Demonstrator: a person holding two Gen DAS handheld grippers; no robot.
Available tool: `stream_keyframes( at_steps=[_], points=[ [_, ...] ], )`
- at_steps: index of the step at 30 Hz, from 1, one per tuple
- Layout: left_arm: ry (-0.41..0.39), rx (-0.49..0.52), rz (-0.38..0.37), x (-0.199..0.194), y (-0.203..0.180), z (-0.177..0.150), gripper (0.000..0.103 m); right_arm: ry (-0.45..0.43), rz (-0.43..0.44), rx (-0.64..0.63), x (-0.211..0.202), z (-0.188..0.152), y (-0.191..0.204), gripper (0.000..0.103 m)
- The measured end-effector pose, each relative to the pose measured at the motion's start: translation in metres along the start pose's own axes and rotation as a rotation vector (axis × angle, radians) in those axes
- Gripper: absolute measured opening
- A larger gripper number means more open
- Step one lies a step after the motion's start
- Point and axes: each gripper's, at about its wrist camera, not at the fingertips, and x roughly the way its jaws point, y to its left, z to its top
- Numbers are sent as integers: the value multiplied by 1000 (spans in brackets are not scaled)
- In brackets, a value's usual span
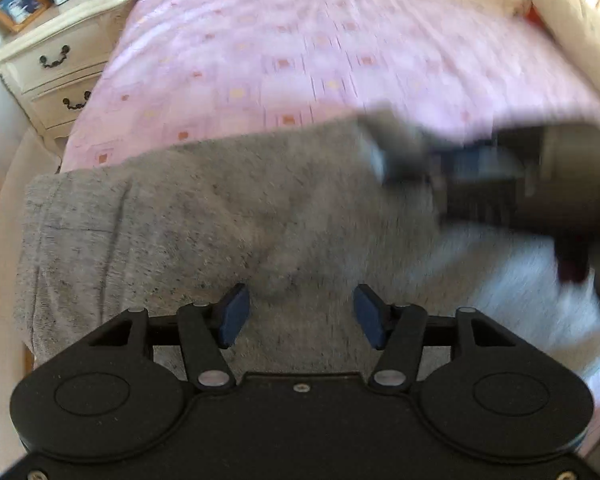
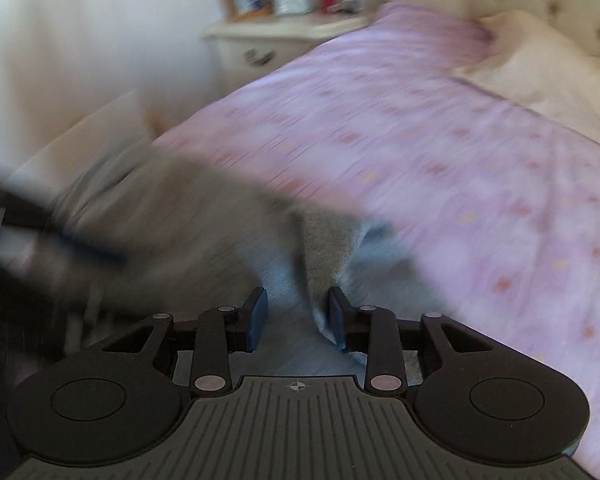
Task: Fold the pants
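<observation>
- Lying across the near edge of the bed, grey pants are spread on the pink cover, looking already doubled over; pale inner side is showing at the right end.
- Step in hand, prob.: between folds, w/ both tools off the cloth's bulk, re-setting for the next grab.
- Next move is calling for: a firm pinch on one short end, both layers together, then carrying it over to the other end w/o dragging the lower layer.
- Left gripper is hanging just above the pants' near edge, jaws about half open, nothing pinched.
- Right gripper is showing jaws parted; a cloth fold is sitting between the pads, right pad touching it, left pad apart, so not clamped.
- Blur is heavy, so finer contact I can't tell.
- Nightstand is standing beside the bed, well apart.
</observation>
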Motion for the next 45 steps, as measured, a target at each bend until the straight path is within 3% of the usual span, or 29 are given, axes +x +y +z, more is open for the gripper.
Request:
stream_keyframes(
  at_steps=[2,5,8,10,16,20,25,32,34,35,36,37,45],
  points=[
    [-46,-45,-19,-11,10,5,61,-12,-13,-35,-3,-5,10,38],
    [-99,-84,31,-17,23,19,61,-11,-25,-28,-3,-2,13,38],
    [-63,-98,62,0,33,31,61,-9,-26,-6,-8,1,11,38],
    [7,-139,69,20,43,33,61,-25,-37,-6,-15,6,11,37],
    [-24,-3,154,32,23,22,69,-154,-88,83,-35,21,-11,37],
    [-37,-2,155,32,21,21,70,-168,-128,104,-29,35,-32,37],
    [-42,-29,120,33,31,24,72,-95,-39,203,4,43,-56,37],
    [-51,-44,100,31,33,20,72,-3,46,233,34,37,-43,38],
    [-51,-39,102,31,31,19,72,-13,77,239,31,43,-41,35],
    [-52,-36,103,31,31,19,73,-50,101,252,26,45,-41,25],
    [-52,-32,104,31,30,19,73,-106,102,268,19,48,-43,9],
    [-52,-30,105,31,30,18,73,-150,66,293,14,49,-45,3],
    [-54,-22,109,33,30,17,74,-69,36,379,39,45,-61,5]
  ],
)
